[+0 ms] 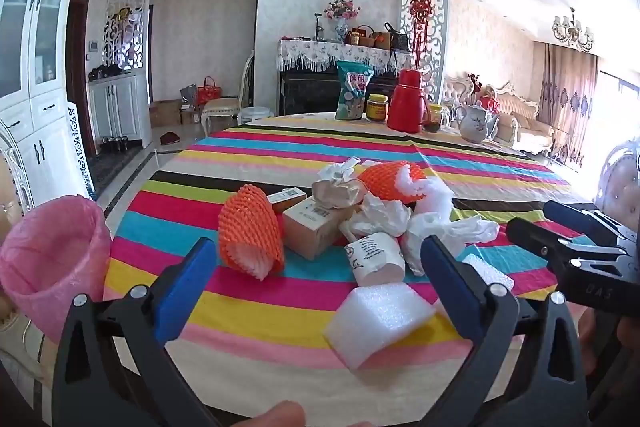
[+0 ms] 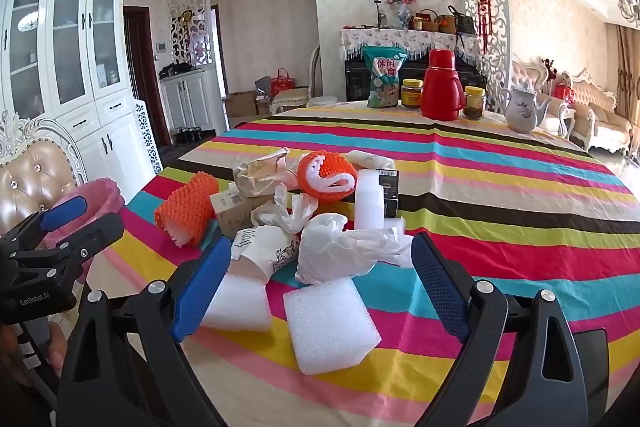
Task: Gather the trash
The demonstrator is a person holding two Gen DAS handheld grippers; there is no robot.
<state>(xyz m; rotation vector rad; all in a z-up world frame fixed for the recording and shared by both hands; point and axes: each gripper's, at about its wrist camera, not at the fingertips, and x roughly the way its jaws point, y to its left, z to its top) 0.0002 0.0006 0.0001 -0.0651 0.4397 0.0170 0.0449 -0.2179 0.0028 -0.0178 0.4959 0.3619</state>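
I hold both tools out over the near edge of the round table with the striped, many-coloured cloth, and both tip down a little toward it. My left gripper has its blue pads wide apart with nothing held. A white foam block lies on the cloth between them, but the pads do not touch it. My right gripper is wide apart too and holds nothing. Another white foam block lies between its pads, not touched. A bit of a fingertip shows at the bottom of the left view.

The trash sits in a heap near the near edge of the table. There is an orange foam net sleeve on the left side of the heap, just beside a brown cardboard box. A white paper cup lies on its side. A crumpled white plastic bag lies beside it. A second orange net sits further back.

The bin with the pink bag stands off the left edge of the table. A red jug and a white teapot stand by the far edge.
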